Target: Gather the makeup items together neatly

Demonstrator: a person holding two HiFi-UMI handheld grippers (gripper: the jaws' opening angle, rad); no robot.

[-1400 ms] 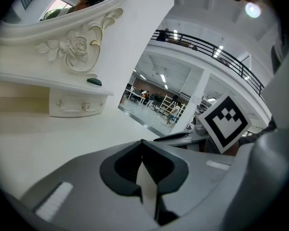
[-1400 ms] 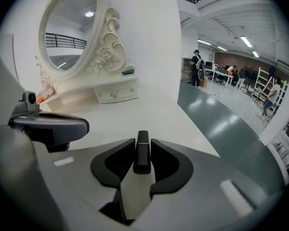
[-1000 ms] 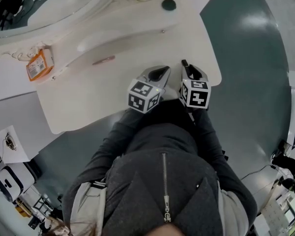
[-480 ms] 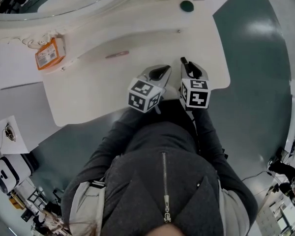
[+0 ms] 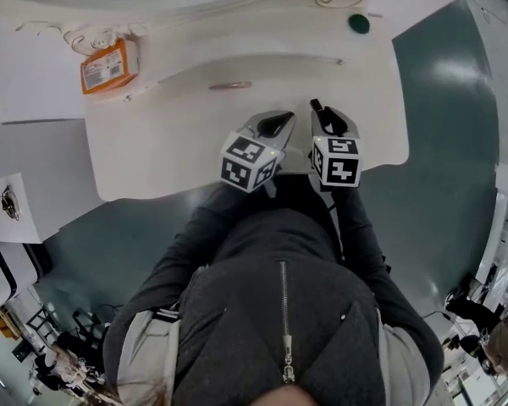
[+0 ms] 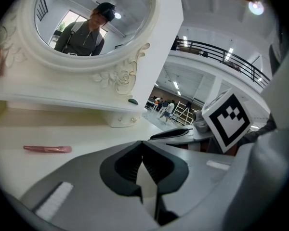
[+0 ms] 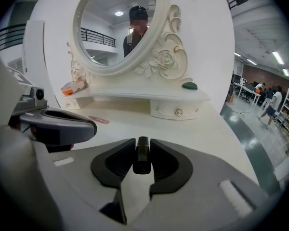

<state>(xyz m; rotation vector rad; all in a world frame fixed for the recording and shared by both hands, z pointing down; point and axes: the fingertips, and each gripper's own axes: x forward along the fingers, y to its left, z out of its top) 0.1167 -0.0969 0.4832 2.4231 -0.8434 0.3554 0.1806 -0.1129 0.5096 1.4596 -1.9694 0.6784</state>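
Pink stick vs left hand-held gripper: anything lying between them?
Nothing: bare white tabletop between pink stick and left hand-held gripper, clear in head view.

Small black tube [image 7: 141,163], clamped upright in the right gripper [image 7: 142,146]. Below the mirror [image 7: 116,23]: slim pink stick [image 7: 98,120] lying flat, dark green compact [image 7: 189,85], orange box [image 7: 73,86].

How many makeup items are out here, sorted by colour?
Orange: 1, box
Pink: 1, stick
Green: 1, disc
Black: 1, tube, held in the right gripper
Total: 4
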